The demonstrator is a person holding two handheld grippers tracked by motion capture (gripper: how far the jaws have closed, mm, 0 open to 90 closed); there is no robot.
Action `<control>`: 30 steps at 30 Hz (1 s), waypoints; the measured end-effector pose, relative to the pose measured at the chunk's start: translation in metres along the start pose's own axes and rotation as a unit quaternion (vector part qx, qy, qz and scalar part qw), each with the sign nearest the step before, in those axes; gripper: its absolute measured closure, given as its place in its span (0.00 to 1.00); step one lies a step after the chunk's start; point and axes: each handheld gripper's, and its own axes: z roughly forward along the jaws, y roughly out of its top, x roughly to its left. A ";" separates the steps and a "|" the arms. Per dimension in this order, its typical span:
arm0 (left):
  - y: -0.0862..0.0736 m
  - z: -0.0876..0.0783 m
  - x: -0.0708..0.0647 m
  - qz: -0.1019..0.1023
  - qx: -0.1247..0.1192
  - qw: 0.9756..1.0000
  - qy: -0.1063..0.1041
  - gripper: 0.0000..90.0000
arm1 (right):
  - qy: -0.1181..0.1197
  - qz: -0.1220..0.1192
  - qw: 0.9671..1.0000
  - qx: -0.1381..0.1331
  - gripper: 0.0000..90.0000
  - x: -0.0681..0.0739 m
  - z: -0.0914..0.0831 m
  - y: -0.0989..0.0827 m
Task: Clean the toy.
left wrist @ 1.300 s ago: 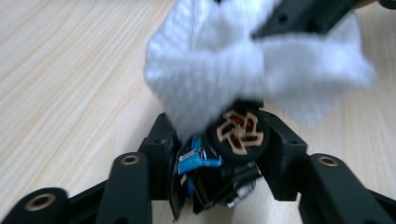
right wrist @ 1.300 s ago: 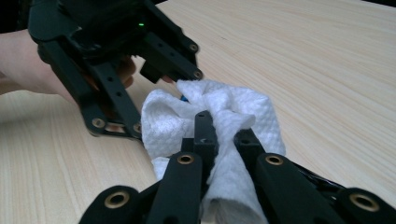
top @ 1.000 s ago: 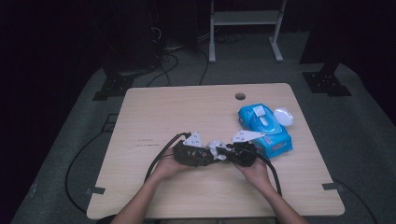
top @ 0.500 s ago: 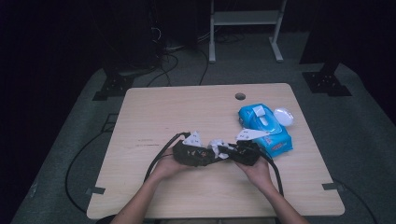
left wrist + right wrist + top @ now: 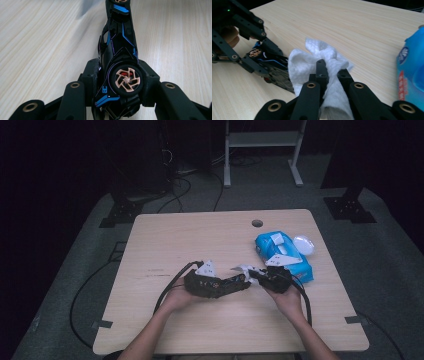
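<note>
Jaws of the left hand-held gripper (image 5: 117,100) are clamped on the flanks of a black toy car (image 5: 120,57) with blue stripes and copper-coloured wheels; they have just closed a little further on it. The car's long axis runs straight out from that gripper, away along the line of the jaws, with one wheel sitting right between them and the far end pointing toward the other hand. In the high view the left hand-held gripper (image 5: 243,281) holds the car low over the worktop (image 5: 200,235), near its front middle.

The right hand-held gripper (image 5: 331,72) is pressed together on a crumpled white wipe (image 5: 312,62). From it, the car (image 5: 275,67) lies just beyond the wipe and to its left in the right gripper view, side-on, the wipe touching or nearly touching its free end. The right hand is therefore the nearer one for wiping along the body.

A blue wipes pack (image 5: 282,255) lies just beyond the right hand.
</note>
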 end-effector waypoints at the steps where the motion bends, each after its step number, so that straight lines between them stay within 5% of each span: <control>1: -0.001 -0.001 0.000 -0.006 -0.002 1.000 -0.002 0.64 | 0.008 0.009 1.000 -0.006 0.93 -0.002 -0.001 0.000; 5: 0.000 0.000 0.001 -0.007 0.001 1.000 -0.001 0.64 | 0.042 0.012 0.999 -0.015 0.92 0.007 0.002 0.003; 8: 0.003 0.003 0.001 -0.009 0.000 1.000 0.005 0.64 | 0.057 -0.012 0.998 -0.009 0.92 0.020 0.009 0.005; 11: 0.004 0.003 0.000 -0.003 0.001 1.000 0.008 0.64 | 0.051 -0.016 0.999 0.002 0.92 0.020 0.013 0.004; 15: 0.002 0.000 0.001 0.003 0.006 1.000 0.005 0.64 | 0.045 0.010 0.999 -0.002 0.92 0.005 0.009 -0.001; 18: -0.002 -0.005 0.003 0.000 0.010 1.000 0.003 0.64 | 0.021 0.011 1.000 -0.002 0.92 -0.001 0.004 -0.002; 24: 0.001 -0.005 0.003 -0.007 0.002 1.000 0.004 0.60 | 0.033 0.012 0.999 0.007 0.92 0.003 0.010 -0.004; 30: 0.012 -0.002 -0.003 0.009 0.015 1.000 0.023 0.56 | 0.057 0.015 0.998 0.005 0.92 0.016 0.016 -0.003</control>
